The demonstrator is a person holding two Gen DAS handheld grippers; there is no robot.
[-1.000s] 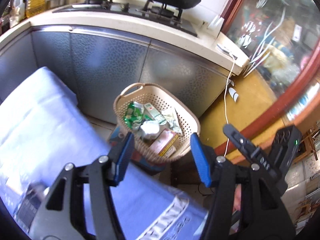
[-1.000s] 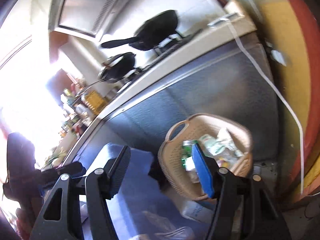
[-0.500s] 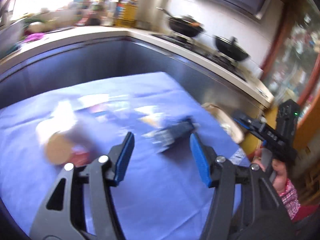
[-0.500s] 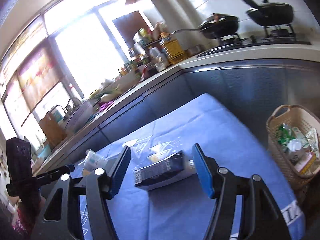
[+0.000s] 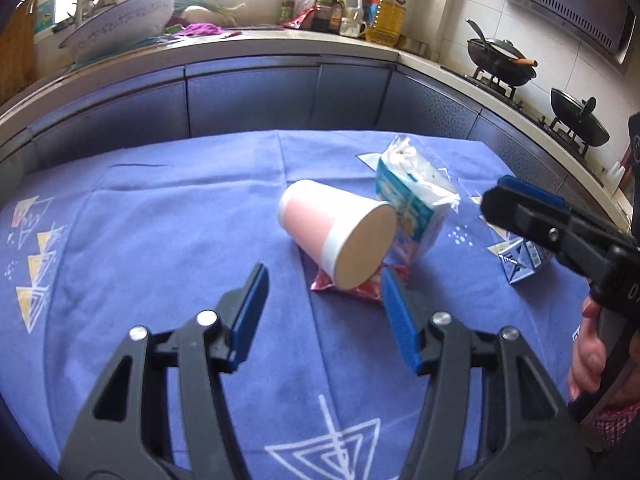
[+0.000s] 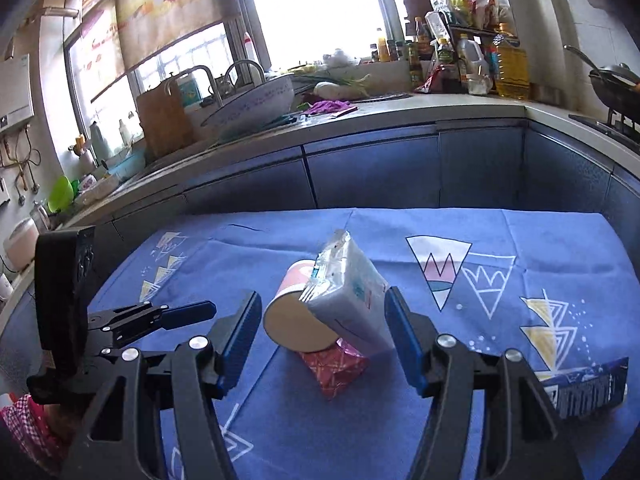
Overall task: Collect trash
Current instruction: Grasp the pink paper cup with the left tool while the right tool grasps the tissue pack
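Your left gripper point(image 5: 324, 312) has its blue jaws spread wide, and nothing is between them. It hangs over the blue tablecloth with white triangle drawings point(image 5: 160, 240). Just past its tips lies a pink and white paper cup point(image 5: 332, 236), tipped on its side with its flat tan bottom facing you. The cup rests on a small red crinkly wrapper point(image 5: 360, 286). A soft pack of white tissues in clear plastic point(image 5: 416, 196) leans against the cup on its right and touches it.

Your right gripper point(image 6: 322, 332) is wide too, and it holds nothing. From its camera, the cup point(image 6: 296, 312), the tissue pack point(image 6: 348, 288) and the red wrapper point(image 6: 334, 366) sit in a little pile just ahead of its tips. A dark blue and white carton point(image 6: 584, 386) lies flat near the right edge of the cloth, apart from the pile.

Each gripper shows in the other's view, off to the side. Your hand point(image 5: 588, 356) wraps the right gripper's handle.

Behind the table runs a kitchen counter with blue cupboard doors point(image 6: 376, 172).
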